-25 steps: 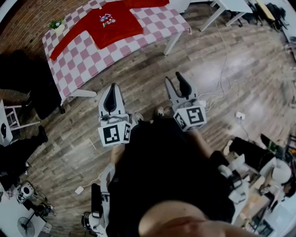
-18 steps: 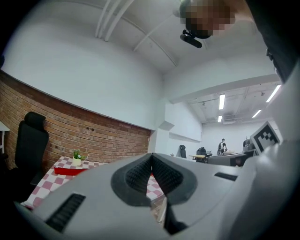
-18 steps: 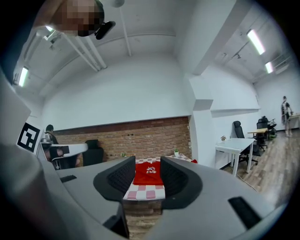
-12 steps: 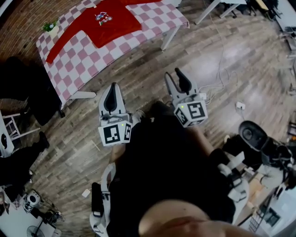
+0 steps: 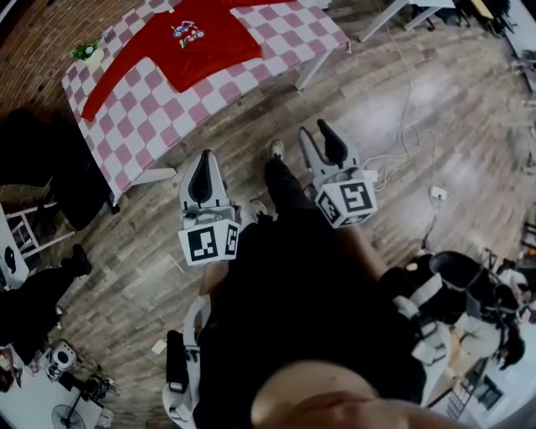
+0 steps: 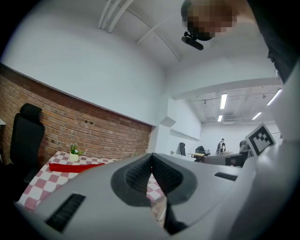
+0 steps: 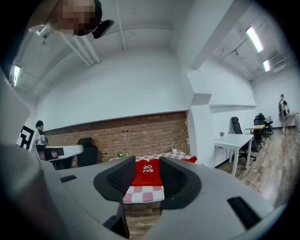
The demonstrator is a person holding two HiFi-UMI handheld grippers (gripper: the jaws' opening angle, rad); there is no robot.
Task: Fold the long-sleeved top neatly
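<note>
While the red top (image 5: 201,42) lies unfolded on the table (image 5: 142,126), well away, my left gripper (image 5: 202,161) is closed and my right gripper (image 5: 316,138) parted, both empty.

— On the table (image 5: 151,109), far left?
— Long-sleeved top (image 5: 201,42), spread flat; potted plant (image 5: 86,52) at the far left corner, near one sleeve.
— Left of the table?
— Office chair (image 5: 75,176), close against that edge.
— Nearer in?
— Left gripper (image 5: 204,155) and right gripper (image 5: 316,136), side by side above the floor (image 5: 251,117), well apart from the table; a shoe (image 5: 275,149) between them.
— And right?
— Cable (image 5: 378,173) on the floor; another table (image 5: 383,18) far off.
</note>
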